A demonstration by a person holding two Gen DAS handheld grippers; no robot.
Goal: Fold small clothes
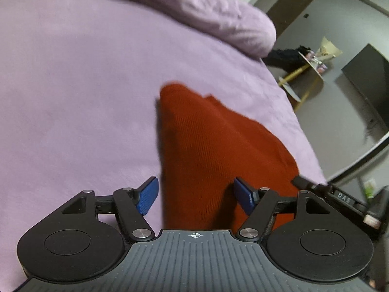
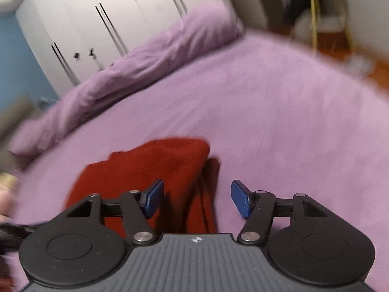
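Red cloth (image 1: 214,150) lies on the lilac bed sheet (image 1: 73,97) in the left wrist view, a ribbed knitted garment folded into a long shape that runs from the near edge away to a rounded far corner. The left gripper (image 1: 195,198) hangs above its near end with the jaws spread apart. Its blue pads (image 1: 147,198) stand clear of the fabric: the left one is over bare sheet just beside the garment's edge, the right one over the cloth itself, and nothing is pinched between them. A rumpled lilac duvet (image 1: 218,17) lies bunched along the far side of the bed. Beyond the bed's right edge stand a small table with yellow legs (image 1: 306,73) and a dark cabinet (image 1: 372,77).

From the right wrist, the same red cloth (image 2: 145,170) sits low and left of centre on the sheet (image 2: 279,109), the picture blurred. The right gripper (image 2: 197,199) also has its jaws apart and holds nothing; its left pad (image 2: 153,198) is over the garment, the right pad over bare sheet. The duvet (image 2: 145,65) runs along the far side, with white wardrobe doors (image 2: 97,19) behind it.
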